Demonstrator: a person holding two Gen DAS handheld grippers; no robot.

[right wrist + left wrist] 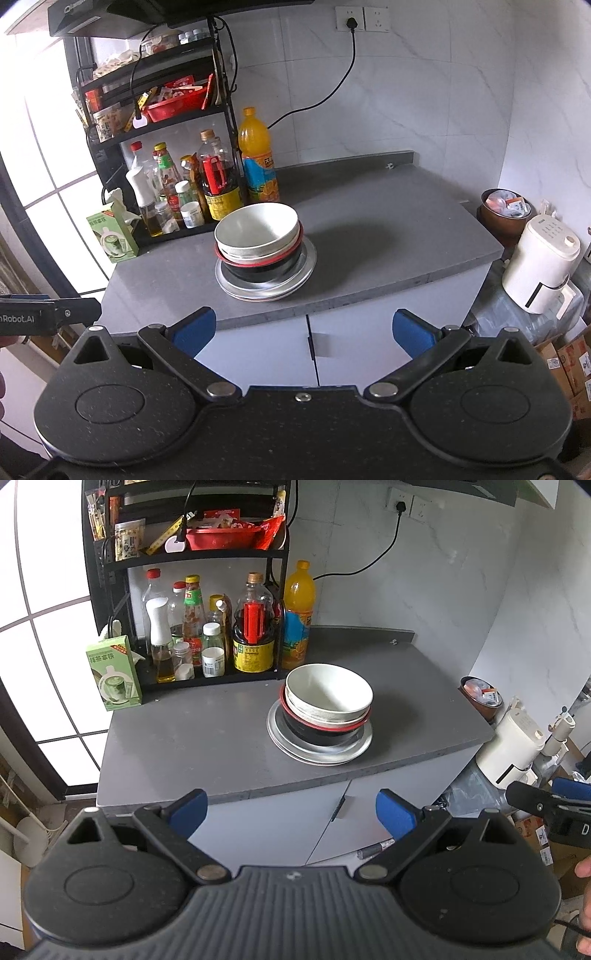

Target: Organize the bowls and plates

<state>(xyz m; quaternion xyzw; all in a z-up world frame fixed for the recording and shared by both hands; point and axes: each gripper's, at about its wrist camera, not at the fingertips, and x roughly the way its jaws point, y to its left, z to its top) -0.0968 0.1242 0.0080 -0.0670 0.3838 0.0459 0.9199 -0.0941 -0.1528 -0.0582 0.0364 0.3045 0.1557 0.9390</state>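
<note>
One stack of dishes stands on the grey counter (184,738). At the bottom lie metal plates (325,751), then a black bowl with a red rim (314,734), and a white bowl (328,690) nested on top. In the right wrist view the same white bowl (256,225) tops the black bowl (262,271) and the plates (306,266). My left gripper (291,810) hangs open in front of the counter's edge, well short of the stack. My right gripper (303,330) is also open and holds nothing, back from the counter.
A black rack (184,557) with sauce bottles and an orange drink bottle (297,616) stands at the counter's back left, beside a green box (114,672). A white appliance (543,258) and a brown bin (506,214) sit to the right. Cabinet doors (258,354) lie below.
</note>
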